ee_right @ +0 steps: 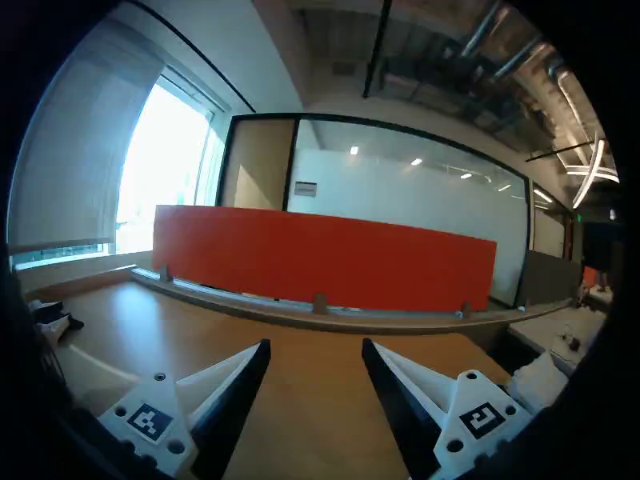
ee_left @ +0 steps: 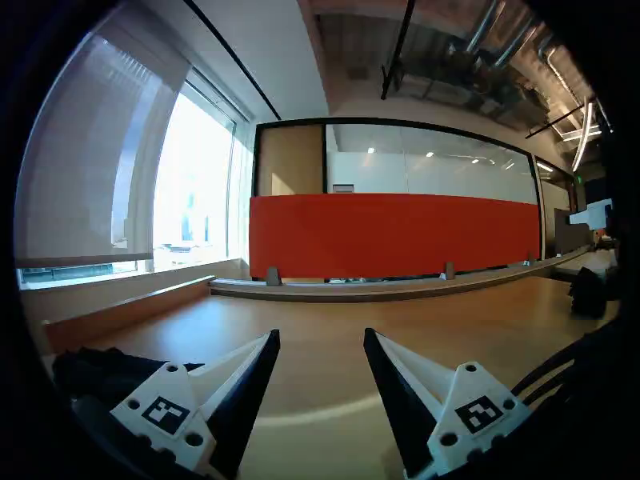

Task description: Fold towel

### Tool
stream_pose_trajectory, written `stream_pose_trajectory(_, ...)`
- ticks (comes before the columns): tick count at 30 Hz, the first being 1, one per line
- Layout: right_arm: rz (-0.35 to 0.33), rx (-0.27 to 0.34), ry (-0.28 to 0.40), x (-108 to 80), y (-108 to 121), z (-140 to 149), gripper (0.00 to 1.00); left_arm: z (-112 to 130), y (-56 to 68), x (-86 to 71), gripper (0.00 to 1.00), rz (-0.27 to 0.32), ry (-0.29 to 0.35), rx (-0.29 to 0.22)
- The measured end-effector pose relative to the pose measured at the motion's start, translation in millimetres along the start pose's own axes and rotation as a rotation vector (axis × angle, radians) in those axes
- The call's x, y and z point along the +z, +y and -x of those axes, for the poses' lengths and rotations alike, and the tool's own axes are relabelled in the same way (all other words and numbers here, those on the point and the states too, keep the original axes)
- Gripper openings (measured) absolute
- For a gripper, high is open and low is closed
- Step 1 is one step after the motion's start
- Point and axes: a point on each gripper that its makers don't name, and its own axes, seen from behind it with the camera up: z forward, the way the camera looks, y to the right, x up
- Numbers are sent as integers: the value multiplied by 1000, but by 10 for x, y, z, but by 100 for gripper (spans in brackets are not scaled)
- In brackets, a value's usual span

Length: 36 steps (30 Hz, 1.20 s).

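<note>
Hovering low over the wooden table (ee_left: 336,320), the left gripper (ee_left: 320,333) has its fingers spread wide with nothing but bare tabletop between them. The right gripper (ee_right: 314,342) is parted just as far and is just as empty.

The likeliest candidate for the towel is a pale crumpled mass (ee_right: 538,381) at the right edge of the right gripper view, low beside the table's far corner. Whether it really is cloth I cannot tell. If it is, it sits well off to the side of both grippers. A hurried reach could pinch a bunched lump instead of a clean corner, and the fold would come out crooked.

Close to the left gripper, a dark bundle (ee_left: 96,370) lies on its left and black cables (ee_left: 560,372) run on its right. Either could snag a finger or get dragged along with the fabric. A dark object (ee_left: 588,292) stands farther out on the right.

The middle of the table looks free for laying the towel flat. Beyond its back rail stands an orange partition (ee_left: 392,236), with a glass wall (ee_right: 400,208) behind it and a bright window (ee_left: 192,192) to the left
</note>
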Motion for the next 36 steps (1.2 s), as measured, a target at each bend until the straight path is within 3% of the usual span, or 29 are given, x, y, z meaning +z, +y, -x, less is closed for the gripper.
stream_pose_trajectory(23, 17, -13, 58, -57, 201, 76, 88, 61, 35, 29, 77, 11, -23, 1)
stream_pose_trajectory(36, 45, 21, 40, -130, 418, 651, 88, 74, 42, 36, 77, 11, -22, 1)
